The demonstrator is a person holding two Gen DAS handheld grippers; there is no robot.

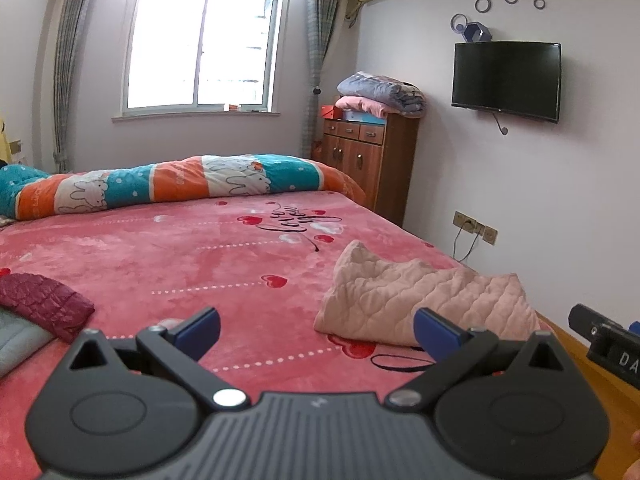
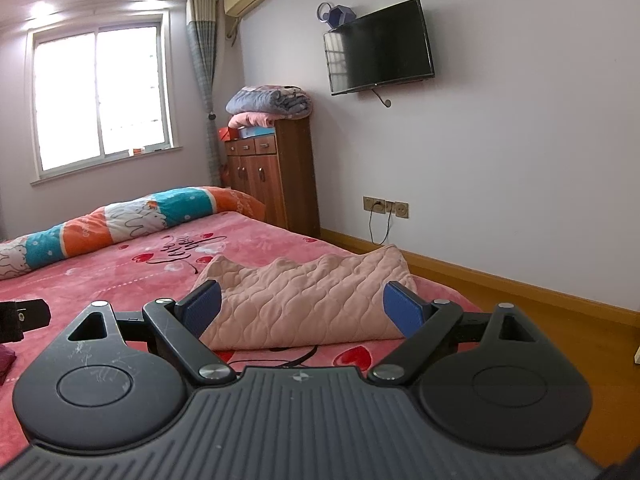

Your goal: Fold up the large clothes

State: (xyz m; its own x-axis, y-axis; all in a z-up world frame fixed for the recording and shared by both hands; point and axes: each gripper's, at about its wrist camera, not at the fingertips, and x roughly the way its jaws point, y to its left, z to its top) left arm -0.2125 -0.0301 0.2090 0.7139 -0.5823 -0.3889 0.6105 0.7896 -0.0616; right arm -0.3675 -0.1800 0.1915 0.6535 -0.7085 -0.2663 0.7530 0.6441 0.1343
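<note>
Script "Love" on pink bedspread, "DA" on right hand-held gripper

The pink bed cover carries a line of black cursive script among red hearts; in the left wrist view it sits toward one o'clock from the picture's middle and reads roughly as "Love", the rest too looped to make out. The same script shows in the right wrist view, no clearer there. At the four o'clock edge of the left wrist view, a black device bears white capitals "DA", cut off by the frame. The striped quilt has faint lettering on its orange bands, too blurred to read.
</note>
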